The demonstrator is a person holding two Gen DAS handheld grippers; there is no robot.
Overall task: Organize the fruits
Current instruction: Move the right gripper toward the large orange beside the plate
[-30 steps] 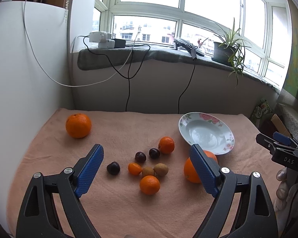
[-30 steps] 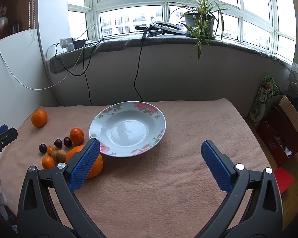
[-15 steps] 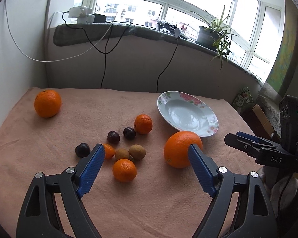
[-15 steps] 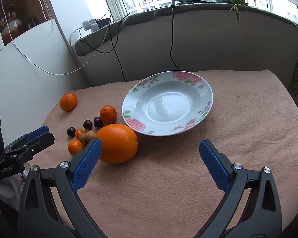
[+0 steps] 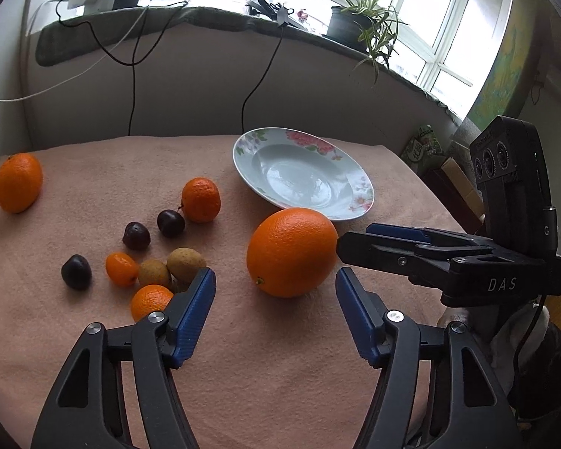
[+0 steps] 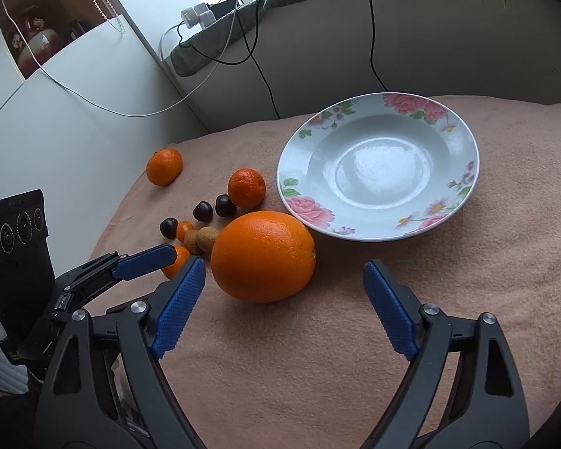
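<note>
You are aiming both grippers at the large orange [image 5: 291, 251], lying mid-frame on the tabletop [image 5: 280, 355] just below the empty plate [image 5: 359, 176]. The left gripper [image 5: 275, 292] and right gripper [image 6: 284, 280] have fingers apart, just closing, clamping nothing, apparently narrowing to fit it.

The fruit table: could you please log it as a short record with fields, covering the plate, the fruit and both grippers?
plate: flowered plate, nothing in it
large orange: large orange on the cloth, just in front of the plate
small fruit: loose cluster left of the large orange, including a tangerine and dark plums
far orange: apart, by the wall
left gripper: left gripper, jaws have just been closing, nothing between the pads
right gripper: right gripper, jaws have just been closing, not gripping
</note>
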